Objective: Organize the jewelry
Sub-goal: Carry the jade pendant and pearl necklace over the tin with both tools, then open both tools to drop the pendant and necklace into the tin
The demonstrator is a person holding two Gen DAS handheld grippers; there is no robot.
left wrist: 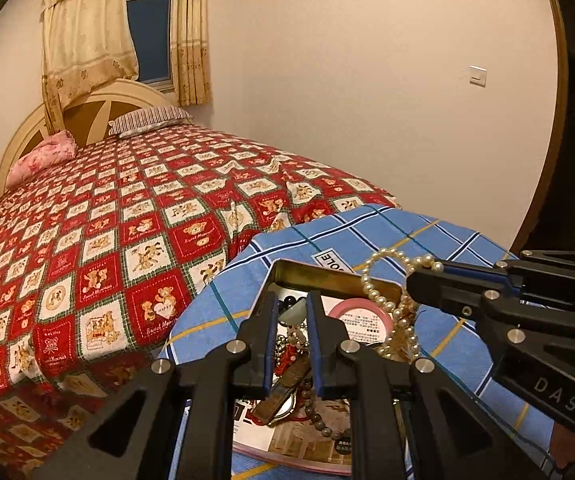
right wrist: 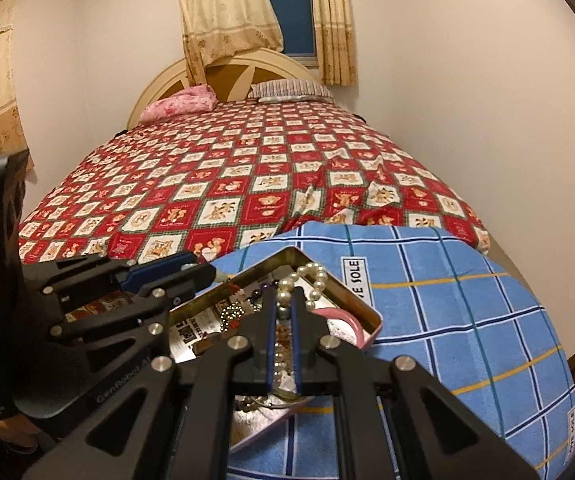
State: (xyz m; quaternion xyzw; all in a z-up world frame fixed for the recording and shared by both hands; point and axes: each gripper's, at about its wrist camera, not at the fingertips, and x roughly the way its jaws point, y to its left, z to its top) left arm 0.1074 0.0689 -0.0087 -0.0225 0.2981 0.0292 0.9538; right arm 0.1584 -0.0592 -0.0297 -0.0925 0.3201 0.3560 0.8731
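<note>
Pinching a cream pearl-bead strand (right wrist: 310, 280) at lower centre, the right gripper (right wrist: 284, 312) is lifting it above the gold-rimmed rectangular tin (left wrist: 329, 278); the left gripper (left wrist: 292, 320) is hovering parted over the tin's jewelry.

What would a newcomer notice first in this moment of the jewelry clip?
Most striking is the pearl strand, pinched in the right gripper and lifted in a loop above the open metal tin. The tin, crowded with beads and trinkets, sits on a blue plaid cloth at the foot of the red teddy-bear bedspread. The left gripper hangs open over the tin's jumble.
</note>
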